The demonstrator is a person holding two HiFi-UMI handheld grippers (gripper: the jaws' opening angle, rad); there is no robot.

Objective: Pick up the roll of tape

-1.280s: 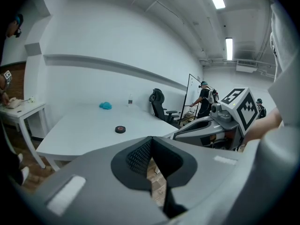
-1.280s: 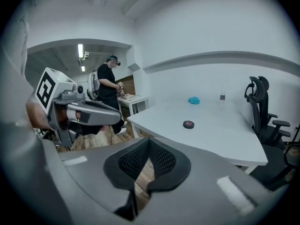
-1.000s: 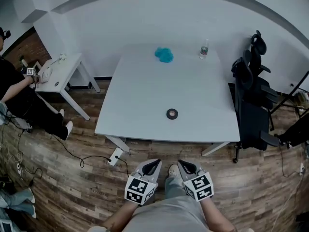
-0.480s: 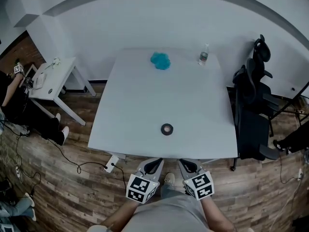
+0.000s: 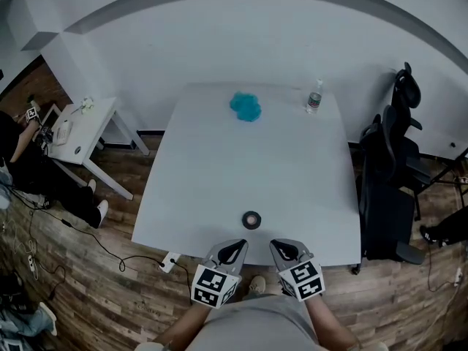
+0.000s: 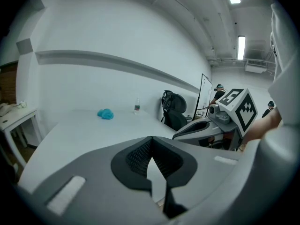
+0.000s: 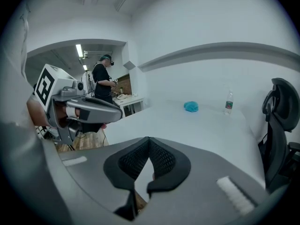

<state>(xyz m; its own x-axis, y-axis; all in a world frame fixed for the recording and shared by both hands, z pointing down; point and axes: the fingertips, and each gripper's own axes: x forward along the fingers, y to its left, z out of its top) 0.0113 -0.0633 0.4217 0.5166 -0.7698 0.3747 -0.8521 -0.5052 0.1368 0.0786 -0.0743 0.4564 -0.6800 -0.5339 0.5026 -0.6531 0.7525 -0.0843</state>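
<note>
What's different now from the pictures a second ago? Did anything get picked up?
The person has stepped toward the white table, bringing the left gripper and right gripper to its near edge, just short of the roll of tape. Nothing was picked up; both grippers' jaws stay shut and empty. The tape, the blue cloth and the water bottle lie where they were.

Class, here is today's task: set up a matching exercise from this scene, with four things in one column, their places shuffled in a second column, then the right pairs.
Things:
1. roll of tape
2. blue bundle
3. water bottle
4. office chair

Places:
A. off the table, at its right
B. near the table's near edge
C. table's far right corner
D. table's far side, left of the bottle

Pairs: 1-B, 2-D, 3-C, 4-A.
</note>
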